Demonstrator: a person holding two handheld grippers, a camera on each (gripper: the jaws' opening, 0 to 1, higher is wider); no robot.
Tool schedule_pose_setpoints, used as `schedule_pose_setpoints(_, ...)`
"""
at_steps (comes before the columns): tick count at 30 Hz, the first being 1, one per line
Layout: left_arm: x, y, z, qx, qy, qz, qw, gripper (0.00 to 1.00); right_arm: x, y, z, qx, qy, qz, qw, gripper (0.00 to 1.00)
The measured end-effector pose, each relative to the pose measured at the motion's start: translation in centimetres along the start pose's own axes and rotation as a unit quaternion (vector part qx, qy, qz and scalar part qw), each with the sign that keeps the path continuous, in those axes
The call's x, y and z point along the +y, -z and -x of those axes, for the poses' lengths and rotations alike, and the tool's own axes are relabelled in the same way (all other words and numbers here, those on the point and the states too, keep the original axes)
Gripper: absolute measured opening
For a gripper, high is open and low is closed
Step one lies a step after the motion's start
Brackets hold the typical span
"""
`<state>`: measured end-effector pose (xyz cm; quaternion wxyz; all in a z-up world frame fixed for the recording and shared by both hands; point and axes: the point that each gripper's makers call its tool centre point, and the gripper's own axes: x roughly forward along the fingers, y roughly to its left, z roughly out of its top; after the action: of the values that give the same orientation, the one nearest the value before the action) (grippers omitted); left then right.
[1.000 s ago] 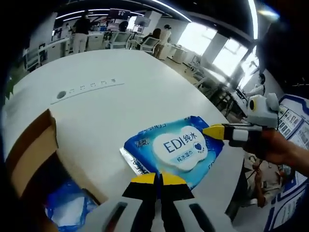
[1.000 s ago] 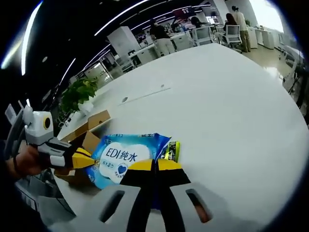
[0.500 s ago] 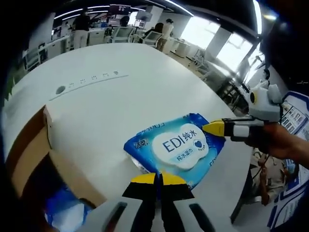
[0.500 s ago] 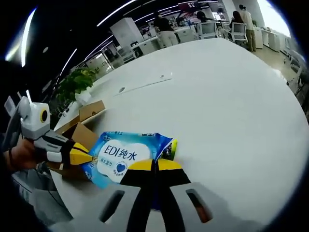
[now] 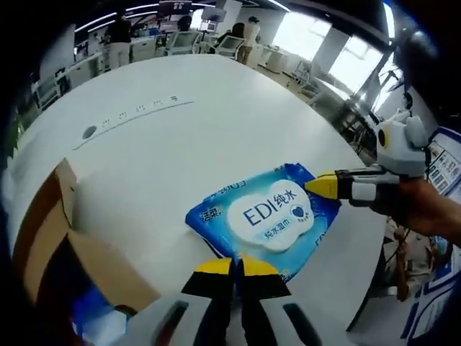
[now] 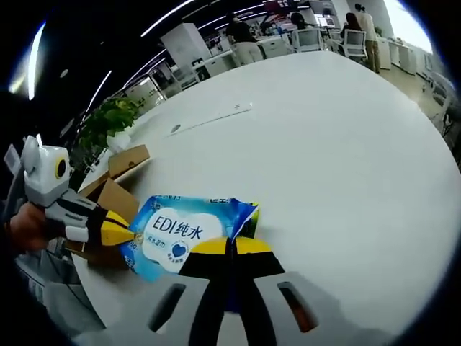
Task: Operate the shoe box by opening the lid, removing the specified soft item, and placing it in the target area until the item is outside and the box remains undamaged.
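White round table (image 5: 238,122) in an open-plan office; desks, chairs and several standing people at the far side, bright windows beyond, strip lights overhead.

Left gripper view, left to right. Brown cardboard shoe box (image 5: 50,238) at the table's near left edge, flaps standing open, blue material visible inside at the bottom. On the tabletop behind it, a flush cable strip (image 5: 133,115) with a round grommet at its left end. Centre: blue wet-wipes pack (image 5: 263,216), white label printed "EDI" with Chinese characters and a heart, outside the box and well apart from it. Left gripper (image 5: 231,268) at bottom centre, yellow-tipped jaws pressed together on the pack's near edge. Right gripper (image 5: 322,185) enters from the right, held in a person's hand (image 5: 425,213); its yellow tip meets the pack's far corner.

Right gripper view, left to right. Left gripper (image 6: 119,232) held in a hand (image 6: 25,223) at far left, yellow tip on the pack's left edge; shoe box (image 6: 115,187) just behind it, a potted green plant (image 6: 108,126) further back. Wet-wipes pack (image 6: 187,231) stretched between both tools, low over the table; contact with the surface cannot be told. Right gripper (image 6: 231,247) jaws closed on the pack's right edge, where a green-yellow end panel shows.
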<state>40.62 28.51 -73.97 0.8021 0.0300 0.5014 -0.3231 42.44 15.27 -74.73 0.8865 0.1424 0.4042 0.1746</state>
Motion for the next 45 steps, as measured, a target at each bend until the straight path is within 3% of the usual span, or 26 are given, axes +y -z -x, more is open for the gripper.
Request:
schedule_pose_setpoints(6, 0.0, 0.0, 0.3, -0.001, -0.011, -0.011, 0.9999, 0.04, -0.5, 0.2, -0.1, 0.0, 0.01, 0.005, 0.9999, 0.01)
schedule_pose_setpoints(12, 0.5, -0.2, 1.7, -0.018, -0.025, 0.011, 0.9995, 0.03, -1.1, 0.0, 0.1, 0.0, 0.021, 0.018, 0.9996, 0.02)
schedule_pose_setpoints(22, 0.7, -0.2, 3.3, -0.039, -0.018, 0.029, 0.9986, 0.03, -1.1, -0.5, 1.4, -0.009, 0.037, 0.018, 0.9991, 0.01)
schedule_pose_setpoints(27, -0.5, -1.2, 4.4, -0.072, -0.004, 0.028, 0.997, 0.05, -1.1, -0.5, 2.7, -0.011, 0.044, 0.012, 0.9989, 0.0)
schedule_pose_setpoints(35, -1.4, -1.3, 6.1, -0.098, 0.009, 0.028, 0.9947, 0.07, 0.2, -0.2, 4.4, -0.013, 0.051, 0.02, 0.9984, 0.0)
schedule_pose_setpoints(41, -0.8, -0.9, 7.7, -0.117, 0.002, 0.022, 0.9929, 0.11, 2.0, -0.6, 5.4, -0.026, 0.033, 0.028, 0.9987, 0.05)
schedule_pose_setpoints(45, -0.4, -0.6, 8.9, -0.136, -0.003, 0.021, 0.9904, 0.15, 2.7, -0.2, 5.8, -0.02, 0.039, 0.033, 0.9985, 0.04)
